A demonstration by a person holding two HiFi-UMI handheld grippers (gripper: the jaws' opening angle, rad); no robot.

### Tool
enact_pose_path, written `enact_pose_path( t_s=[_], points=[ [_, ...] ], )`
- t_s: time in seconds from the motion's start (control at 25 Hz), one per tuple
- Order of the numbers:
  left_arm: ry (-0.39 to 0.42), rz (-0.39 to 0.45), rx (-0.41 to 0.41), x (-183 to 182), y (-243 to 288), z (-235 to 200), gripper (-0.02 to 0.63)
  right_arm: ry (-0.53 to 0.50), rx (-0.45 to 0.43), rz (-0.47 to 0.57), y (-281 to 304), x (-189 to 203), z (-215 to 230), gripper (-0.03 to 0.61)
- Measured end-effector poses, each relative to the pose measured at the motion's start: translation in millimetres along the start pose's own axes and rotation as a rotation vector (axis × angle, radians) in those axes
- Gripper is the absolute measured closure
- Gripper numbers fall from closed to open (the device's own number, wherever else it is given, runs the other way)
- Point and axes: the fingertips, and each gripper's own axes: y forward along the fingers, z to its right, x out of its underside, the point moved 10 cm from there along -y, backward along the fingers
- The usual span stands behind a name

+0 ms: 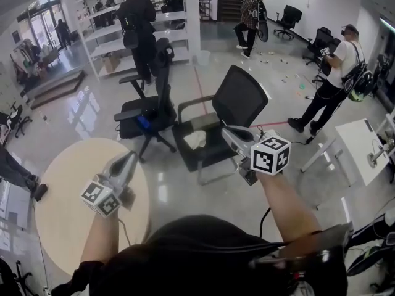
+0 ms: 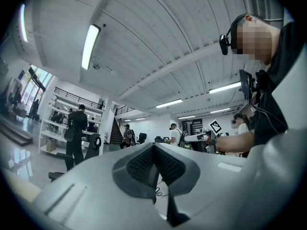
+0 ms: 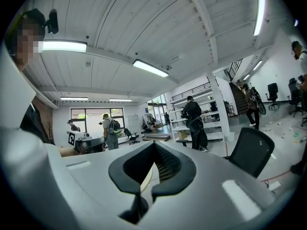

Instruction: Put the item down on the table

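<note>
Head view: left tool [image 1: 129, 159], jaws together with nothing between them, hangs over the round surface [image 1: 62, 184] near its right edge. Right tool [image 1: 227, 132], likewise closed on nothing, points toward a chair [image 1: 237, 100] whose seat bears a white cloth [image 1: 195, 139]; whether this is the item cannot be told. Open floor [image 1: 179, 190] separates the surface's edge from the chair.

1 round table [image 1: 65, 187], 2 black office chairs [image 1: 154, 110] [image 1: 239, 98] near it, 2 grippers [image 1: 132, 155] [image 1: 226, 131].
</note>
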Motion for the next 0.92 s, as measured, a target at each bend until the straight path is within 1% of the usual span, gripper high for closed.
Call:
enact_pose_path(
  t_s=[0.16,0.52,0.64,0.92],
  points=[
    [0.002,0.001,0.011,5.5,0.8,-3.3,0.617,0.0,0.0,-0.009,3.9,1.0,0.5,0.566],
    [0.006,-0.01,0.012,3.4,3.0,0.5,0.617,-0.006,0.0,-0.017,3.9,1.7,0.6,0.566],
    [0.009,0.001,0.023,7.2,4.0,-3.2,0.617,-0.008,0.001,-0.016,5.7,3.3,2.3,0.566],
    [0.016,-0.014,0.016,3.9,6.5,4.0,0.617,-0.014,-0.003,-0.017,2.0,2.5,3.5,0.566]
  ],
)
